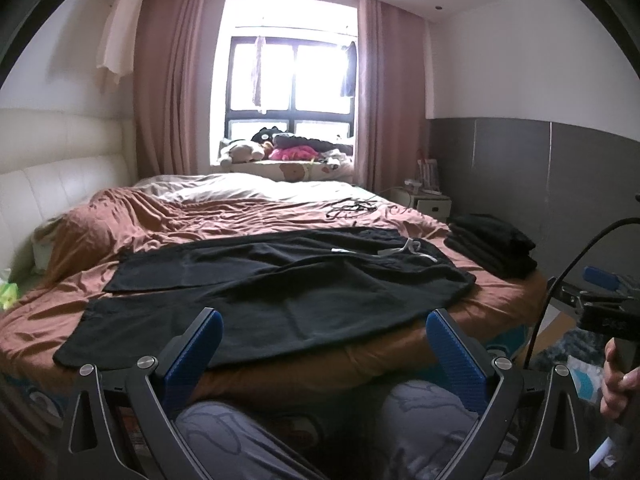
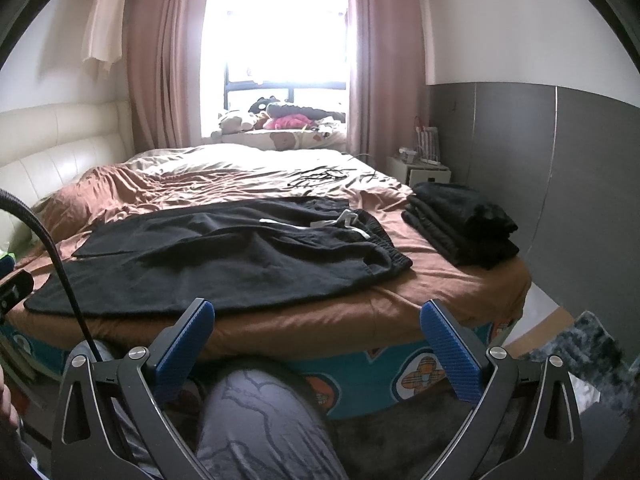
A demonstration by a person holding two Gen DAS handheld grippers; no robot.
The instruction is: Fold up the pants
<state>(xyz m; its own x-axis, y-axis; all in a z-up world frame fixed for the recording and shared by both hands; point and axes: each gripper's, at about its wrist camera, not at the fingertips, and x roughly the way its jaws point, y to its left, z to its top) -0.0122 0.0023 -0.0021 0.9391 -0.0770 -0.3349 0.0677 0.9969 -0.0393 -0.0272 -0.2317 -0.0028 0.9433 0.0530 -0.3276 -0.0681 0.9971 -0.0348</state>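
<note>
Across the bed (image 1: 400, 220), black pants (image 1: 260, 280) lie spread flat, leg hems at the left, elastic waistband with its white drawstring (image 2: 344, 220) at the right. Both grippers hang short of the near edge, touching nothing: left gripper (image 1: 324, 344) with fingers wide apart and empty, right gripper (image 2: 316, 336) likewise. Judging by this, folding is not yet begun; a good start would pinch hem and waistband together, keeping edges aligned. Further right sits a folded dark stack (image 2: 460, 220).

Bed (image 2: 440, 280): brown sheet.
Pants (image 2: 240, 256): spread flat.
Folded stack (image 2: 460, 220): right of pants.
Cords (image 2: 320, 174): beyond pants.
</note>
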